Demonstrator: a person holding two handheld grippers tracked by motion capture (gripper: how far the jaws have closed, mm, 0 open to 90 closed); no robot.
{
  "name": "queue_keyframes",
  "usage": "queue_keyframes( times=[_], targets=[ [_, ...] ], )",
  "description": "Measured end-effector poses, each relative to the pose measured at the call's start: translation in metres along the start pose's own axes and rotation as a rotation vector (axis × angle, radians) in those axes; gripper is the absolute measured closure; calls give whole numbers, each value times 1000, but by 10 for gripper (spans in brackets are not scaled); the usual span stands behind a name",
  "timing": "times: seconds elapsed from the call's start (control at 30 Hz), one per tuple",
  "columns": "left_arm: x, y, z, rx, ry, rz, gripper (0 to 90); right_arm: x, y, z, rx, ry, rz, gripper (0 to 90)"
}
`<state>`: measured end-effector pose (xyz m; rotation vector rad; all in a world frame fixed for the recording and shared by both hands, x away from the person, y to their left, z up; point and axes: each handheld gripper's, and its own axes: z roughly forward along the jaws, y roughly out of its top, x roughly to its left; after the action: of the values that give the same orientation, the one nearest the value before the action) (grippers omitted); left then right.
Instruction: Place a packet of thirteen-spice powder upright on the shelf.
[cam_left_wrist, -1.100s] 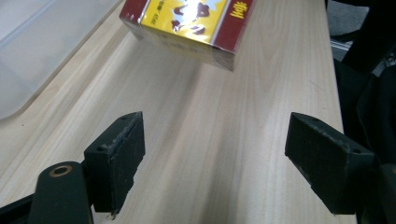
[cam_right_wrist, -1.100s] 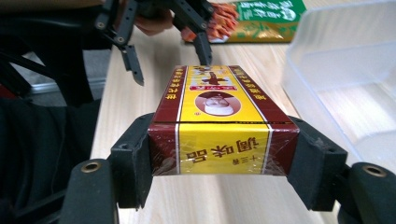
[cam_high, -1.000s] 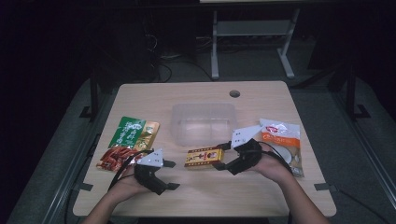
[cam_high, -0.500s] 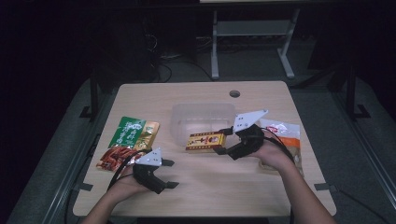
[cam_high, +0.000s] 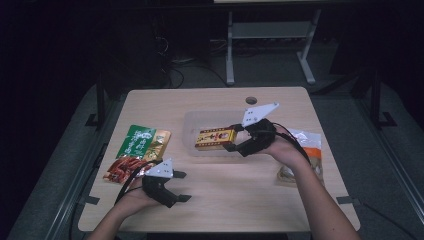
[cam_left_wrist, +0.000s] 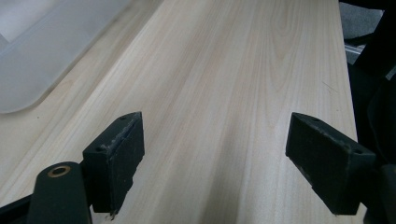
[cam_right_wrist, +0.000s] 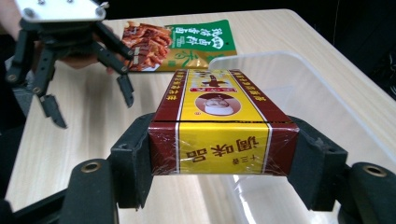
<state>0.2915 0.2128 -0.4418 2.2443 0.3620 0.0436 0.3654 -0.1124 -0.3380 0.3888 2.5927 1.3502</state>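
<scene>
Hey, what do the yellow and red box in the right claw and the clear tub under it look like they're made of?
The box looks like printed cardboard under clear film: the wrap shows glossy wrinkles at its near end. The tub looks like translucent plastic with a slightly frosted finish: the tabletop shows through its walls. The right claw is shut on the box.

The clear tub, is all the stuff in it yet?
Not yet. The right tool holds the yellow box over the clear tub, not let go. The green packet, red packet and orange packet lie on the table. The left tool is open with nothing in it.
</scene>
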Motion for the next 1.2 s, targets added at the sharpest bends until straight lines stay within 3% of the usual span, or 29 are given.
queue_keyframes(
  times=[0.3,0.37,0.93,1.2],
  targets=[
    [0,-1,-1,-3,-3,-4,191,-13,20,17,31,-8,-23,319],
    [-1,-1,-1,1,-4,-6,191,-19,25,23,35,-13,-48,319],
    [-1,-3,-1,-3,-10,-16,191,-48,40,49,77,-27,-26,317],
    [-3,-2,-2,-8,-21,-15,191,-51,42,60,92,-29,-15,317]
  ],
)
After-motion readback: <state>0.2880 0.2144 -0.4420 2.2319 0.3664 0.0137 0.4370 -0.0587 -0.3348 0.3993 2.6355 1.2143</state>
